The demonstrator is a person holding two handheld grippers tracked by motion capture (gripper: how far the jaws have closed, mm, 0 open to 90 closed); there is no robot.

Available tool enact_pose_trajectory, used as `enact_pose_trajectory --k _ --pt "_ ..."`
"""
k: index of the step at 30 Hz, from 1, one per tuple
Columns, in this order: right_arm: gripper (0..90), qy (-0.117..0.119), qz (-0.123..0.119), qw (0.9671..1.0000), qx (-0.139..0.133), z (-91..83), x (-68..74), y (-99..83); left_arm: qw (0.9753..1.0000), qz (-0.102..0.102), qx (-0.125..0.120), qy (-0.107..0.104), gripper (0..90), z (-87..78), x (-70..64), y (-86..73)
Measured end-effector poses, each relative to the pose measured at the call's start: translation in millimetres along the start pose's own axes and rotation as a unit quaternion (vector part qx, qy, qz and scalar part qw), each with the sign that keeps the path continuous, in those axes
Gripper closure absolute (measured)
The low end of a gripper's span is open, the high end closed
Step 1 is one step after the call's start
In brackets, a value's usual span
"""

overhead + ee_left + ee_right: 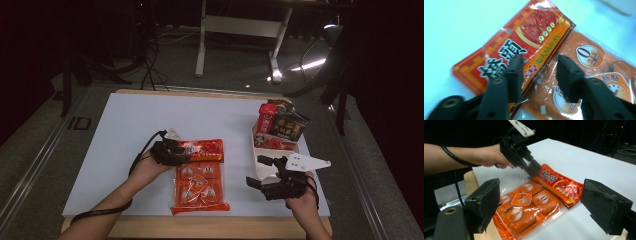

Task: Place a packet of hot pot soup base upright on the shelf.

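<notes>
- Red sauce packet (204,149) lies flat on the white table (130,130), a little toward the near edge from the middle, its long side running across.
- Orange snack bag (199,186) lies just nearer than it, their edges touching or overlapping; the bag's near end stops close to the table's near edge.
- Left gripper (176,151) sits at the packet's left end; in the left gripper view its jaws stand narrowly apart just over the seam where packet (519,47) and bag (584,72) meet. Whether they touch the plastic I cannot tell.
- Right gripper (265,175) hovers near the near right corner, its jaws spread wide with nothing between them.
- White tray (261,170) lies along the right edge, with upright boxes (282,122) at its far end.
- Bare table runs wide to the far left corner and along the far edge; a clear strip separates bag from tray.
</notes>
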State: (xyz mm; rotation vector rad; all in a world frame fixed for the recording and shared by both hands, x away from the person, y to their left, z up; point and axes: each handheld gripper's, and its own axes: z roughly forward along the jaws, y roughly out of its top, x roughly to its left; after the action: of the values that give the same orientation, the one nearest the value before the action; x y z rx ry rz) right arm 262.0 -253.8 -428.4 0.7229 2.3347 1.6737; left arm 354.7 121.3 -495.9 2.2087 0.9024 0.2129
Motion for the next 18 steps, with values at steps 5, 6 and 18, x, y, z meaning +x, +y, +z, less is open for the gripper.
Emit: enact_pose_trajectory --k 5,6,18 --pt "16.0 -0.003 -0.004 1.0 0.002 0.6 1.1 0.3 0.9989 -0.035 -0.029 0.011 37.0 -20.7 12.0 -6.7" --pt "16.0 -0.005 -0.005 1.0 0.003 0.5 1.2 0.2 0.9983 -0.044 -0.035 0.014 35.7 -23.5 15.5 -9.0" --pt "15.9 -0.006 -0.009 0.9999 0.006 1.9 2.1 0.4 0.9947 -0.097 -0.022 0.026 31.7 -0.5 43.4 -32.4"
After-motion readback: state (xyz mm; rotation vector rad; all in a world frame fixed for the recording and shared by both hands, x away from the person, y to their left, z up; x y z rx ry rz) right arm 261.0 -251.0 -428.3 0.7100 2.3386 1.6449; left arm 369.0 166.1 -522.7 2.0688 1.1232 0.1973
